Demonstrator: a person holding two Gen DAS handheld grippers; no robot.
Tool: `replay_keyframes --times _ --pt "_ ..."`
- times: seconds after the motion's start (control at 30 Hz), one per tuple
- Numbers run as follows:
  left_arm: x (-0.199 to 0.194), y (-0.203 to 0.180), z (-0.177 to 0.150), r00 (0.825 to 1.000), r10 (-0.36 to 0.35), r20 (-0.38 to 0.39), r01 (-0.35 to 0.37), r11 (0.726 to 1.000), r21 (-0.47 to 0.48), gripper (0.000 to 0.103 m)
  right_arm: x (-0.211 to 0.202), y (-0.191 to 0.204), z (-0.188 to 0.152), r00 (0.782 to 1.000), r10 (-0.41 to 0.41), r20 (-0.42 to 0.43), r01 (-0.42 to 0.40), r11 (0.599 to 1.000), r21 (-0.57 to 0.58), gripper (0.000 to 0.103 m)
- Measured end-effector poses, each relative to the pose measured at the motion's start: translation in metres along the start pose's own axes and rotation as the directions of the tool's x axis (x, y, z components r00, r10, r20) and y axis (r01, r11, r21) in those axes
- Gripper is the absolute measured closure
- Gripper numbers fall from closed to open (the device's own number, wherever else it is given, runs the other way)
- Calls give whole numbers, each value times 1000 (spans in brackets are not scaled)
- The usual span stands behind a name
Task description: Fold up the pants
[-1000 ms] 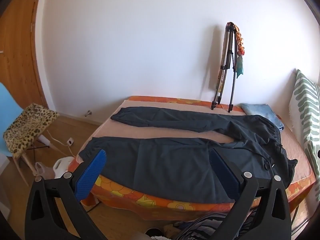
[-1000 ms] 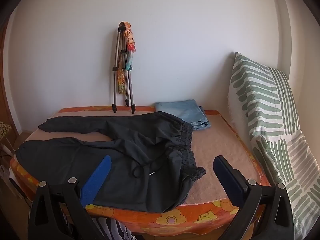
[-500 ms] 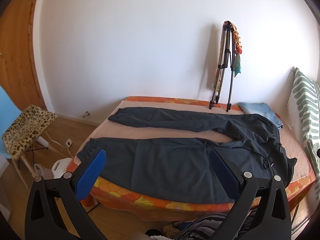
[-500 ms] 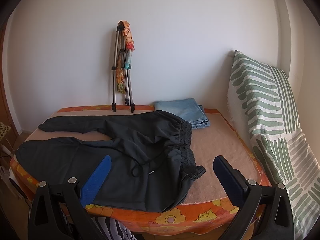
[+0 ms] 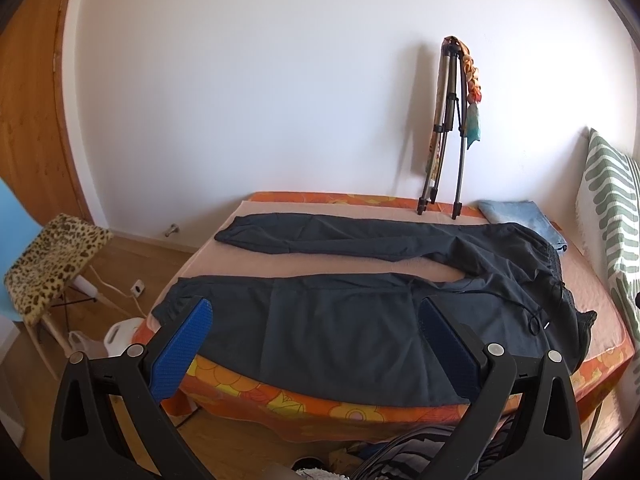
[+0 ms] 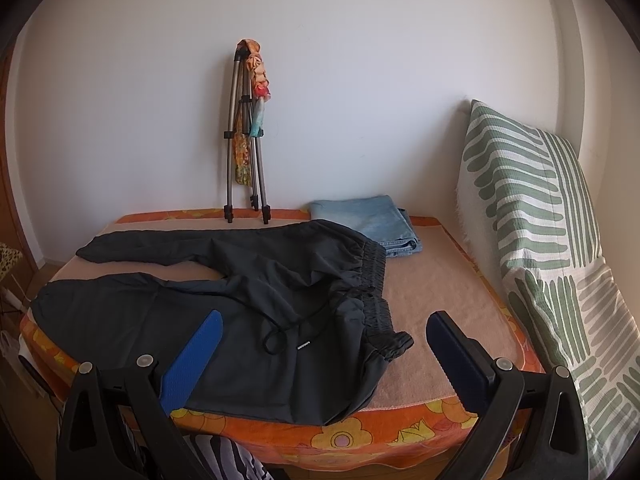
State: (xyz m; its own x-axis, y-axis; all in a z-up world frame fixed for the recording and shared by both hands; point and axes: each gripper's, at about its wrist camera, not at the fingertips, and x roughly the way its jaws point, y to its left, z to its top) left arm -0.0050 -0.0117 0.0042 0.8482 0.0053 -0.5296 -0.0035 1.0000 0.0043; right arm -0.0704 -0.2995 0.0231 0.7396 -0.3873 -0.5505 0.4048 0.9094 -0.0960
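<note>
One pair of dark grey pants (image 5: 340,320) is lying spread flat across the bed (image 5: 360,408), its two legs stretching apart toward the foot end and its elastic waistband (image 6: 374,280) bunching near the striped pillow side; the near leg is hanging slightly over the mattress's front edge, and a drawstring (image 6: 288,330) is curling on the fabric below the waist. Just beyond the waistband, a folded pair of light blue jeans (image 6: 368,224) is sitting by the wall, close to the pants, though whether they are touching cannot be told. Both grippers are hovering in front of the bed, clear of the cloth: the left gripper (image 5: 316,328) is facing the near leg with its blue-padded fingers spread wide and holding nothing, and the right gripper (image 6: 324,340) is facing the waist area, likewise gaping and empty. A folded tripod (image 5: 448,132) is leaning against the white wall, a green-striped pillow (image 6: 540,216) is standing upright at the head of the bed, and a leopard-print chair (image 5: 52,256) is standing on the wooden floor.
</note>
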Motion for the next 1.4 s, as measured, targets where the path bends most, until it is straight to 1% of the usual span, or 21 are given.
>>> replay_keyframes --times 0.97,1.4 --pt "2 -1 -1 1000 2 -1 -2 1000 5 0 3 2 -2 1000 3 -4 -3 1000 -1 0" --pt "9 -6 -1 1000 7 -8 -7 1000 14 0 8 3 -3 1000 8 -14 -8 1000 -8 0"
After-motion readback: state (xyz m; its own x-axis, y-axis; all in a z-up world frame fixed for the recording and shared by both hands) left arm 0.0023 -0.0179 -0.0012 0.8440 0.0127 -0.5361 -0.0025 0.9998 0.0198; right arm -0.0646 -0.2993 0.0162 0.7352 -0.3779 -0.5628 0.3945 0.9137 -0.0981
